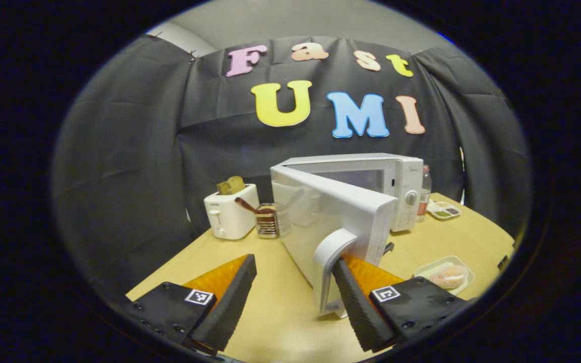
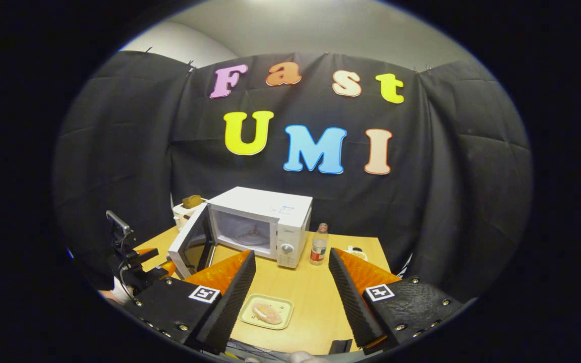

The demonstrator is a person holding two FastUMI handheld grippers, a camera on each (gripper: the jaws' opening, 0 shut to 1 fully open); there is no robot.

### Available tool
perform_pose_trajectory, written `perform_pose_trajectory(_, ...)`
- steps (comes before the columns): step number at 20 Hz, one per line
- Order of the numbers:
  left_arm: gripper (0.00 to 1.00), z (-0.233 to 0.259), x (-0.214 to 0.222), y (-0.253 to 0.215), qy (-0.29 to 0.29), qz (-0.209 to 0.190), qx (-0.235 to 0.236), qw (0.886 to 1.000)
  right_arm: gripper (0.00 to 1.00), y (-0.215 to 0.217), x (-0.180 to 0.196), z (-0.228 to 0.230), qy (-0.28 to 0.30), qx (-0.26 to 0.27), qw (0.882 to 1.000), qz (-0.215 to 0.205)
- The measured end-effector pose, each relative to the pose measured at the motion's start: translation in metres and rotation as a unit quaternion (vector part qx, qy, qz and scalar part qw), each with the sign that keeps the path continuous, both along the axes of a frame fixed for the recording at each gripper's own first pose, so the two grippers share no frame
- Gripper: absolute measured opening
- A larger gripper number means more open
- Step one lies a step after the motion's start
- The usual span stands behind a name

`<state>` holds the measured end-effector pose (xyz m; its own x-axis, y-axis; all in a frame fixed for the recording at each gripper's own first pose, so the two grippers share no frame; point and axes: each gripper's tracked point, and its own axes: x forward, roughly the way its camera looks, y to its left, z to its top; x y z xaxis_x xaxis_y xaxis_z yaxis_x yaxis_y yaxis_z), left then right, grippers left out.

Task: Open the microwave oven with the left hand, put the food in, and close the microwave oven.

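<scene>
Now my left gripper (image 1: pixel 290 297), spread wide, has one finger hooked behind the microwave door handle (image 1: pixel 328 267), door half open. Next, my right gripper (image 2: pixel 290 297), wide and empty, must lift the food tray (image 2: pixel 266 311) off the bench (image 2: pixel 315 302).

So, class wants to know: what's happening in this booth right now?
A person is working two handheld grippers. The left gripper is open, one finger hooked behind the microwave door's handle, and the door stands swung open. The right gripper hovers open above the tray of food, which sits on the table.
</scene>
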<state>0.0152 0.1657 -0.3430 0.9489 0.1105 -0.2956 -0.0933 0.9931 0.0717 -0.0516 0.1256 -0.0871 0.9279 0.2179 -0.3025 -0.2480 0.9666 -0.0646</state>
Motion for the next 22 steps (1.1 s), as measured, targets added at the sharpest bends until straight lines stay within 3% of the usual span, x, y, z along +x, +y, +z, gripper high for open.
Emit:
perform_pose_trajectory(3,0.95,-0.002,-0.022,0.045,0.007,0.034,0.002,0.999,0.89,0.022,-0.005,-0.014,0.007,-0.008,1.0,0.027)
perform_pose_trajectory(7,0.95,0.017,-0.045,0.106,-0.015,0.088,0.007,0.996,0.89,0.037,-0.009,-0.032,0.02,-0.006,0.999,0.045)
perform_pose_trajectory(8,1.0,0.023,-0.048,0.116,-0.019,0.094,0.011,0.995,0.89,0.039,-0.01,-0.037,0.022,-0.008,0.999,0.048)
perform_pose_trajectory(10,0.99,0.029,-0.054,0.123,-0.018,0.099,0.019,0.995,0.89,0.04,-0.008,-0.049,0.027,-0.017,0.998,0.055)
perform_pose_trajectory(14,0.96,0.047,-0.069,0.112,-0.025,0.099,0.034,0.994,0.89,0.038,-0.005,-0.088,0.046,-0.038,0.995,0.081)
perform_pose_trajectory(16,1.0,0.054,-0.082,0.099,-0.023,0.099,0.036,0.994,0.89,0.035,-0.006,-0.126,0.067,-0.058,0.991,0.105)
perform_pose_trajectory(22,1.0,0.122,-0.114,0.036,-0.054,0.085,0.018,0.995,0.89,0.016,-0.002,-0.248,0.161,-0.097,0.971,0.147)
